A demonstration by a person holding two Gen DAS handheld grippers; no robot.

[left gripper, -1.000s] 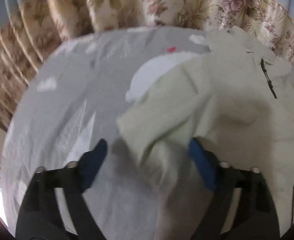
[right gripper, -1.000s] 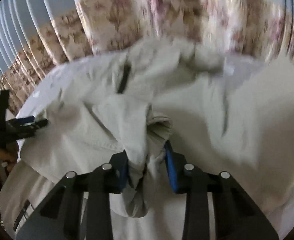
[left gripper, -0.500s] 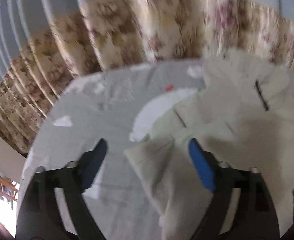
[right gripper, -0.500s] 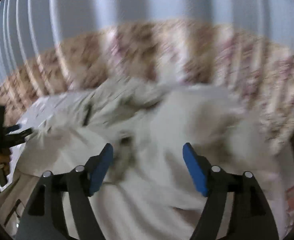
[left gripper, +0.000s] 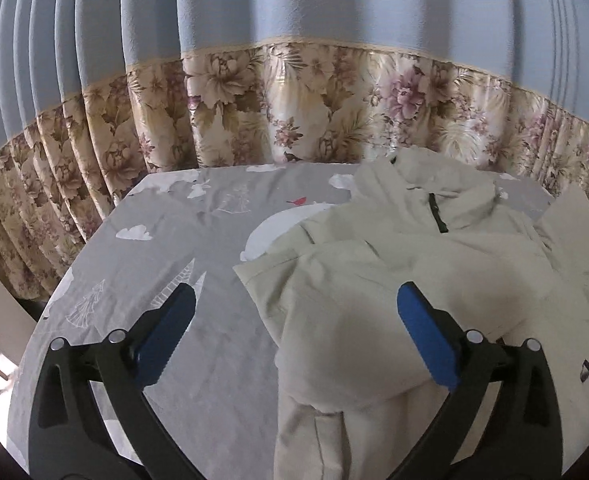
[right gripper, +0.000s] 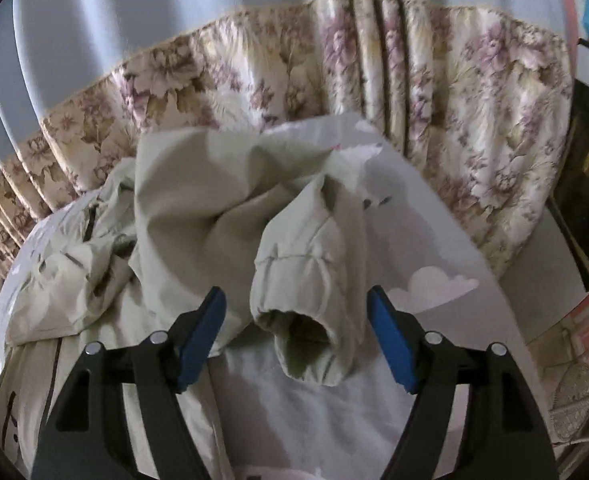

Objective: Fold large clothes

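Jacket (left gripper: 394, 280) fabric in a pale cream colour is seen spread over the right part of a grey bedsheet (left gripper: 166, 248), which is printed with white clouds, trees and a small red bird. A stand-up collar with a short dark zip (left gripper: 437, 216) is turned toward the far edge, and a sleeve is laid folded across the body. In the right wrist view the garment is bunched in loose creases, and a gathered cuff (right gripper: 302, 320) is seen lying with its opening toward the camera. The left gripper (left gripper: 294, 320) is held with its jaws spread wide, having just been opening; nothing is gripped, though the folded sleeve lies below the gap. The right gripper (right gripper: 296, 316) is held partly open, its jaws having just been closing slightly; the cuff sits between the blue pads without being pressed. Behind the bed, a pleated curtain (left gripper: 294, 40) of plain blue above a floral band is hung
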